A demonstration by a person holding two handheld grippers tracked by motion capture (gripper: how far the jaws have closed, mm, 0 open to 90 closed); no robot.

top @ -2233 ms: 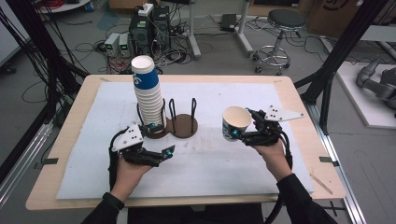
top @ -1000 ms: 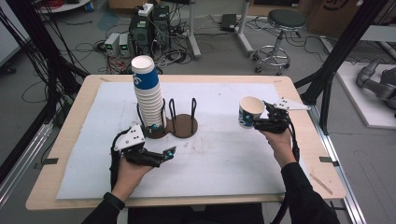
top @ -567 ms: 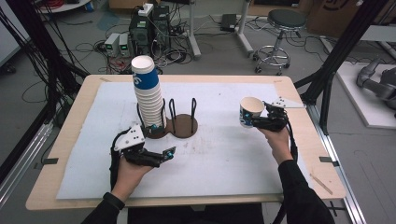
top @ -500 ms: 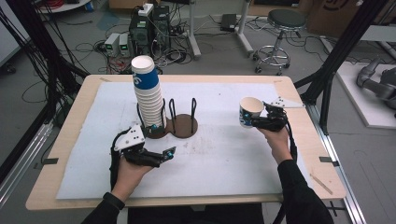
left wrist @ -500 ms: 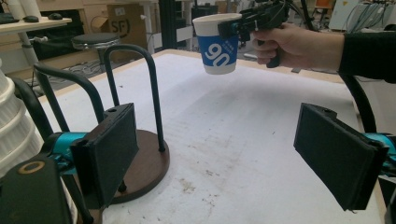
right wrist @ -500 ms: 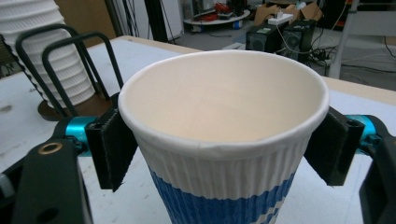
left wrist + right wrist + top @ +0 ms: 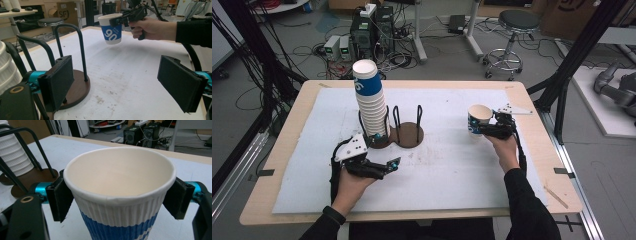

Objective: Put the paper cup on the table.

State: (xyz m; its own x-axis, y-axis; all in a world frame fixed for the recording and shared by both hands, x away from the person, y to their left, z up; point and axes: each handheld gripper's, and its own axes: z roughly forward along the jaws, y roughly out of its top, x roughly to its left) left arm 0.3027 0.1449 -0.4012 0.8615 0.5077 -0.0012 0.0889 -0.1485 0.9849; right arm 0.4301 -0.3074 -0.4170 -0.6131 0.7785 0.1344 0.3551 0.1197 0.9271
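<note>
Work in hand: one paper cup (image 7: 478,120) is carried by the right gripper (image 7: 488,129), clear of the counter (image 7: 452,165), at the right of centre in the high view.
Done so far: judging by the frame, that cup is separate from the tall cup stack (image 7: 370,105), which stands in one ring of the two-ring holder (image 7: 407,131) at centre left.
Left to do: the cup is not yet set down; the second ring is bare.
Right jaws: clamped on the cup's ribbed wall just under the rim, one pad on each side.
Left gripper (image 7: 388,165): low at lower left of the high view, its jaws wide apart with nothing between them.
Right gripper view: looks straight into the cup; it holds nothing inside.
Left gripper view: shows the blue band with "90" printed, and the gap beneath the cup's base.
</note>
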